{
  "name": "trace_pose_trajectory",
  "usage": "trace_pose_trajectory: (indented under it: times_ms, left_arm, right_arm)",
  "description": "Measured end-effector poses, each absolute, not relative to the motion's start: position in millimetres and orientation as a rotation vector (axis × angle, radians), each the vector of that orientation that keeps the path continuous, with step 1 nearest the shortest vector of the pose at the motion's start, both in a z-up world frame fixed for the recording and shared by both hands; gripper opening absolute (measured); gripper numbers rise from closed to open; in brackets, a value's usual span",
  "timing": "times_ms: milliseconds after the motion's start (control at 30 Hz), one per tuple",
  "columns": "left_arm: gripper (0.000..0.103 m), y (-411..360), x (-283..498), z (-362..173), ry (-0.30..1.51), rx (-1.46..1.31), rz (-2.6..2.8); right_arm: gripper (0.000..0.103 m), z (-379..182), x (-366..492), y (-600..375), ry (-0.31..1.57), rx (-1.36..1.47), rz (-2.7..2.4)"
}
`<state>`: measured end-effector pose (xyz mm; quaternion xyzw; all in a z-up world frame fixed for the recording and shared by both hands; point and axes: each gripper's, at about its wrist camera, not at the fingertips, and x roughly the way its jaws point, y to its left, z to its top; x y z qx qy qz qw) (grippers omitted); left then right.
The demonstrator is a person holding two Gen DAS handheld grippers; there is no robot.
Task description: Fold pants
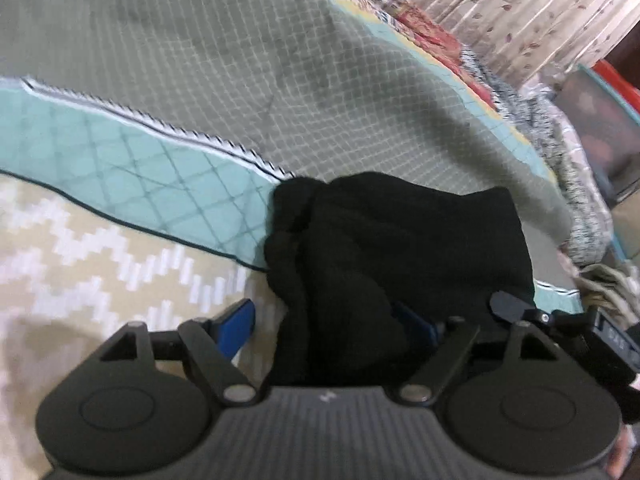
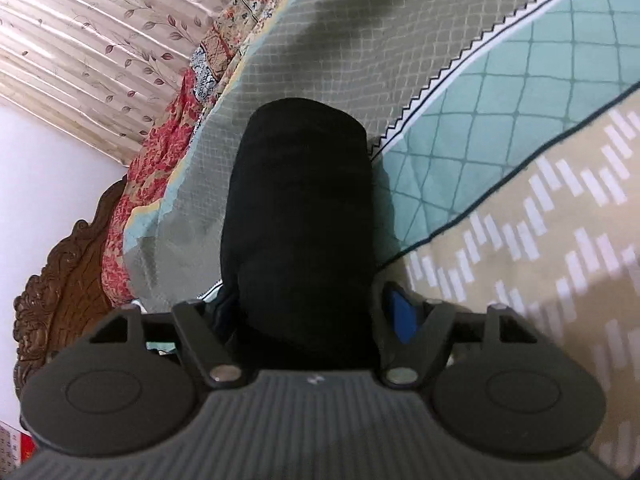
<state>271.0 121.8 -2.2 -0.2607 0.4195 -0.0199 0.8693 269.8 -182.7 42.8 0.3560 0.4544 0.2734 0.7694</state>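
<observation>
A patterned bedspread (image 1: 168,80) fills both views; only the right wrist view shows a carved wooden headboard (image 2: 60,280) at far left. The black pants (image 2: 300,208) lie bunched on it, long axis running away from the right gripper (image 2: 308,320). Both it and the left gripper (image 1: 332,332) pinch the pants' fabric.

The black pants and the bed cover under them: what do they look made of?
Black pants: soft matte fabric, probably knit or fleece; it slumps in thick rounded folds without shine. Bed cover: thin printed woven cloth, likely cotton; flat grid and zigzag patterns, slight creases.
</observation>
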Motion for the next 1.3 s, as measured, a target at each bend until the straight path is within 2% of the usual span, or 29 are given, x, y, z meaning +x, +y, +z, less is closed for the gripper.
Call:
trace_pose_trajectory:
  times_ms: [200, 367, 467, 767, 900, 1000, 1167, 1300]
  left_arm:
    - [0.077, 104, 194, 60, 0.789, -0.379, 0.08]
    - [0.079, 53, 120, 78, 0.806, -0.102, 0.121]
    - [0.081, 28, 87, 83, 0.829, -0.04, 0.143]
    - [0.09, -12, 4, 96, 0.83, -0.038, 0.164]
    - [0.091, -18, -18, 99, 0.818, -0.048, 0.177]
    - [0.095, -21, -33, 101, 0.807, -0.047, 0.188]
    - [0.096, -26, -54, 103, 0.796, -0.046, 0.197]
    - [0.102, -32, -69, 106, 0.78, -0.029, 0.21]
  right_arm:
    - [0.077, 87, 214, -203, 0.861, 0.653, 0.478]
    - [0.077, 103, 137, -199, 0.838, 0.472, 0.433]
    - [0.077, 99, 92, -198, 0.843, 0.381, 0.41]
    - [0.077, 93, 0, -196, 0.86, 0.28, 0.365]
    - [0.081, 97, -24, -198, 0.838, 0.254, 0.361]
    - [0.082, 100, -38, -198, 0.818, 0.236, 0.366]
    - [0.083, 102, -59, -201, 0.793, 0.228, 0.377]
    - [0.083, 105, -70, -204, 0.77, 0.235, 0.374]
